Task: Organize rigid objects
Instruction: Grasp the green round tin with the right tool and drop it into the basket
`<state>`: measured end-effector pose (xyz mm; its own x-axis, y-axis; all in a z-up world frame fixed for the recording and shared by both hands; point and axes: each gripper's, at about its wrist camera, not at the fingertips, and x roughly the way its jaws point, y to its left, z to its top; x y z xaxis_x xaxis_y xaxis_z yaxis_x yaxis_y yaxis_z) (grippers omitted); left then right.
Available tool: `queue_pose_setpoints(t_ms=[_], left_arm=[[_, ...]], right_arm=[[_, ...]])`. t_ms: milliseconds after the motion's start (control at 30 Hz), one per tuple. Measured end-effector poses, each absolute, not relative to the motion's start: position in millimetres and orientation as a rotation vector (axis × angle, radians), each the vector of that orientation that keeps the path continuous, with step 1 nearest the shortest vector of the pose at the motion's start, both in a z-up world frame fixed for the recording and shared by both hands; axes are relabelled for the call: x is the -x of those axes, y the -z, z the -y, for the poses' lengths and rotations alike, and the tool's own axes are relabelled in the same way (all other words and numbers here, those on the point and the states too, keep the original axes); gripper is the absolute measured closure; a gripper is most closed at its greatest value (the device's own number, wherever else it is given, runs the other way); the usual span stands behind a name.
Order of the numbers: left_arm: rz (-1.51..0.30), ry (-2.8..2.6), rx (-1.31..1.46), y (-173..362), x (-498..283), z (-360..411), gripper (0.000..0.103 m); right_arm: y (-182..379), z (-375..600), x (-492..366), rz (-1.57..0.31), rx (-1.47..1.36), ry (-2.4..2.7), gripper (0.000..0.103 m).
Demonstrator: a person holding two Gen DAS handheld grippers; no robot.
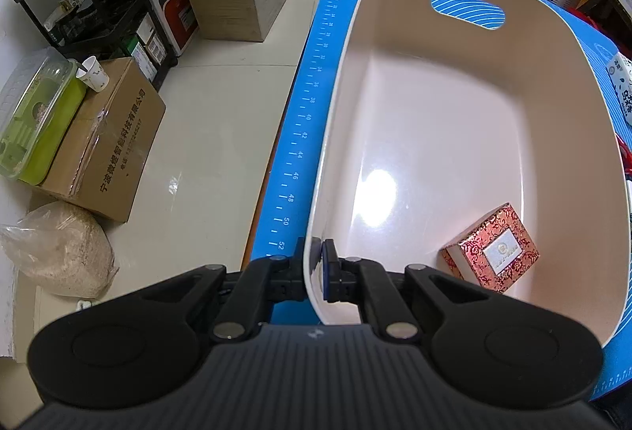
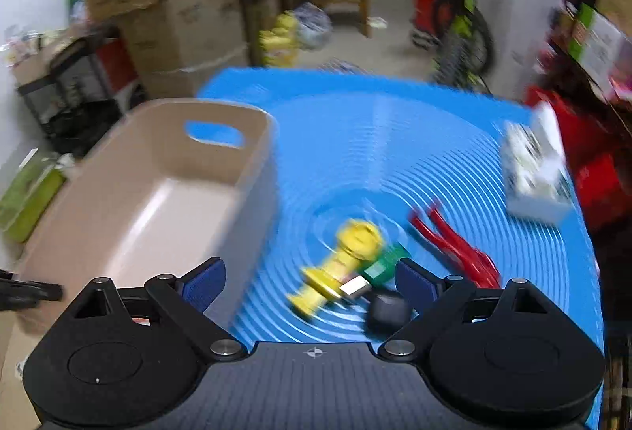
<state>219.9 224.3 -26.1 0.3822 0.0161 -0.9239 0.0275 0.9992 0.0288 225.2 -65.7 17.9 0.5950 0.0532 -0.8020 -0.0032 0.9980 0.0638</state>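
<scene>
blurred yellow toy, red tool

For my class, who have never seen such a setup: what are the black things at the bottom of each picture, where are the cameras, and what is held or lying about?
Each is a two-finger gripper held in a person's hand, with a camera looking along its fingers. The left gripper is shut on the rim of a beige basket holding a red patterned box. The right gripper is open and holds nothing, above a blue mat with a yellow toy, a green piece, red tongs and a white box. That picture is blurred.
</scene>
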Motion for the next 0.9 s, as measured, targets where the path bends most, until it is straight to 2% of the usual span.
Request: queue_pose_setpoints(t_ms=[267,467,600,700,833,900], left_arm=[[-1.179,0.007,-0.043,26.0,-219.9,-224.5,0.095],[-1.179,0.007,-0.043,26.1,-219.9,-224.4,0.094],[-1.179,0.007,-0.043,26.1,-219.9,-224.3,0.094],[-1.179,0.006,-0.042,26.1,-220.1,-224.1,0.094],[-1.179,0.004,-0.036,25.9,-219.8,-224.9,0.094],[-1.179,0.000,-0.030,25.4,-219.1,-226.0,0.094]], right_arm=[[52.9,97.4,-216.6,-1.060,-0.107,0.120,0.012],[84.2,108.6,-211.0,-1.118,-0.174,0.145,0.020],[89.1,109.5,-211.1,-1.110,-0.191,0.147,0.029],[87.7,108.5,-212.1,-1.103,-0.181,0.147,0.041],[84.9,112.3,-211.5,-1.087,-0.184,0.149,0.064],[84.0,115.4,-209.4,-1.083,-0.226,0.131,0.069]])
